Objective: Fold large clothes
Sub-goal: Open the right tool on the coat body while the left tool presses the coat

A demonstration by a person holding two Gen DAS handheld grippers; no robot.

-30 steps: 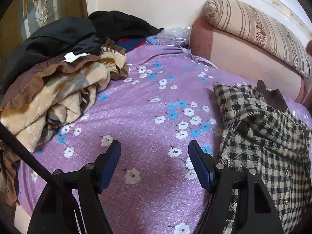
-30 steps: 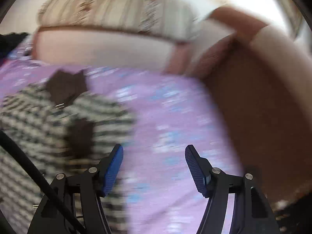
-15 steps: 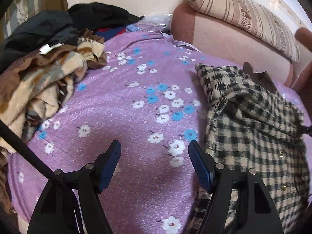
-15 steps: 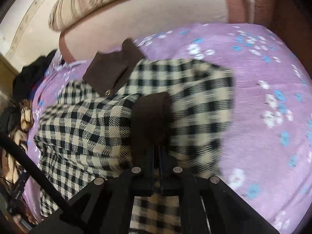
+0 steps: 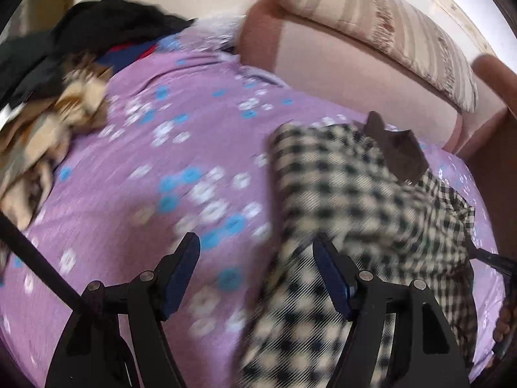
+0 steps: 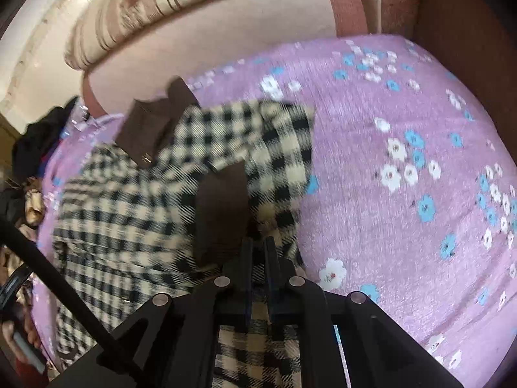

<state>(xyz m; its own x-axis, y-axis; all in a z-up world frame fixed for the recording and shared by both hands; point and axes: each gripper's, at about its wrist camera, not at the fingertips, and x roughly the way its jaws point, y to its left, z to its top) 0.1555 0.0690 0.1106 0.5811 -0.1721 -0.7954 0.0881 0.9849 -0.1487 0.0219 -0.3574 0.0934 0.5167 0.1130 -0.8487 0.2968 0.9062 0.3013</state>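
A black-and-cream checked shirt [image 5: 352, 200] with a brown collar [image 5: 400, 152] lies crumpled on the purple flowered bedspread [image 5: 145, 174]. My left gripper [image 5: 257, 273] is open, its right finger at the shirt's left edge, the left finger over bare bedspread. In the right wrist view the shirt [image 6: 135, 207] fills the left and centre. My right gripper [image 6: 257, 252] is shut on a fold of the shirt beside its brown cuff [image 6: 223, 213].
A heap of brown, tan and black clothes [image 5: 42, 106] lies at the bed's left end. A striped bolster [image 5: 381, 32] rests on the pink backrest [image 5: 349, 71]. A brown armrest [image 6: 465, 48] bounds the bed's right side.
My right gripper has closed on the shirt fold and keeps hold, pulling it. My left gripper has moved right, up to the shirt's left edge, still open.
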